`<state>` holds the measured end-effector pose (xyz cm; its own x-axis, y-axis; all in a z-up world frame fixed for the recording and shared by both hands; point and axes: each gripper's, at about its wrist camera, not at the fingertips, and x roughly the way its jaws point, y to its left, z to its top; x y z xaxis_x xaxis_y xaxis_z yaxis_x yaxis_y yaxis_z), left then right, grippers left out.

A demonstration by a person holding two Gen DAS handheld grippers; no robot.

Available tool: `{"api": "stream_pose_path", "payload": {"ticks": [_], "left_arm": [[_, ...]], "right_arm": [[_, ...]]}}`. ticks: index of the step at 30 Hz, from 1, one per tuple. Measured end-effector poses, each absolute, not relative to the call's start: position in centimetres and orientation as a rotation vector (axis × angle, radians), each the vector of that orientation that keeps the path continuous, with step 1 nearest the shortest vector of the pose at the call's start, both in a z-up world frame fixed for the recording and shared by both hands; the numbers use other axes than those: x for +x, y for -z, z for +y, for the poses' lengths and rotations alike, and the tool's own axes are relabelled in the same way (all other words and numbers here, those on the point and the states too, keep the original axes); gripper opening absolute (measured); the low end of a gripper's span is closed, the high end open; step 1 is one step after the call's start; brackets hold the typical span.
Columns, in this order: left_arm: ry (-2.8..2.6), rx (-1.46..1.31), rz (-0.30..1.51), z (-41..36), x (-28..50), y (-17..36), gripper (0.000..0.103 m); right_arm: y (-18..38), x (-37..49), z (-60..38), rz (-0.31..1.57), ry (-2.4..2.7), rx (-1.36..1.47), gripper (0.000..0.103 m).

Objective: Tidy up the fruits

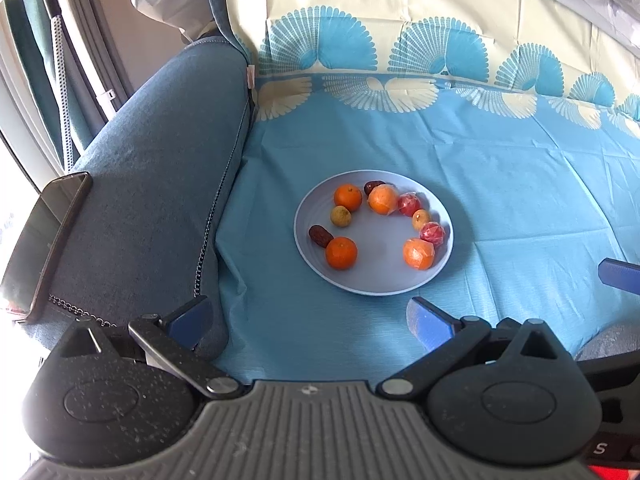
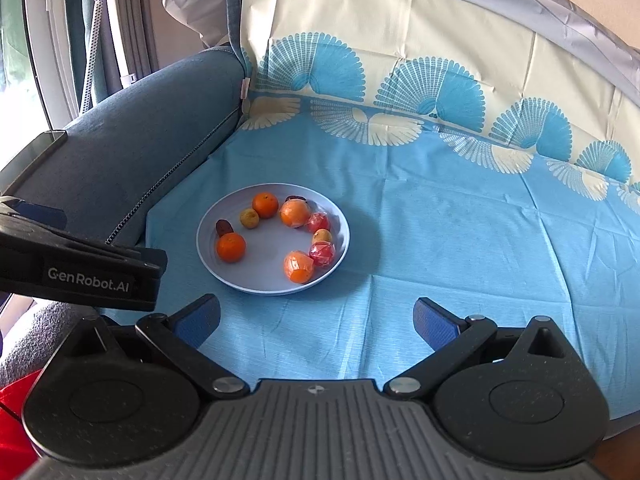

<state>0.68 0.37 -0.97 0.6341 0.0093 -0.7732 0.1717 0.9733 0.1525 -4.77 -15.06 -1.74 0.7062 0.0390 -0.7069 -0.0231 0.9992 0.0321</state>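
A pale blue plate (image 1: pixel 372 284) (image 2: pixel 208 232) sits on the blue cloth and holds several fruits in a ring: bare oranges (image 1: pixel 341 253) (image 2: pixel 231 247), wrapped oranges (image 1: pixel 418 254) (image 2: pixel 298 266), red wrapped fruits (image 1: pixel 432 234) (image 2: pixel 321 253), small yellow fruits (image 1: pixel 341 216) (image 2: pixel 249 218) and dark dates (image 1: pixel 320 236) (image 2: pixel 221 226). My left gripper (image 1: pixel 310 318) is open and empty, just in front of the plate. My right gripper (image 2: pixel 316 318) is open and empty, in front of the plate and slightly right. One right fingertip (image 1: pixel 620 276) shows at the left view's right edge.
A blue sofa armrest (image 1: pixel 152 184) (image 2: pixel 132 148) rises left of the cloth, with a phone (image 1: pixel 44 240) lying on it. The patterned cloth (image 1: pixel 500 184) (image 2: pixel 460 232) climbs the sofa back behind. The left gripper's body (image 2: pixel 80 268) shows at the right view's left edge.
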Motion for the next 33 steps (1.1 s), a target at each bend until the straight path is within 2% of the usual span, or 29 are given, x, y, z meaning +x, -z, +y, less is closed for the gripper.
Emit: {"api": "stream_pose_path", "payload": {"ticks": [33], "left_arm": [[0.084,0.233,0.877,0.26,0.89,0.85,0.103]], "right_arm": [[1.66,-4.21,-15.23,0.791,-0.033,0.02,0.102]]}}
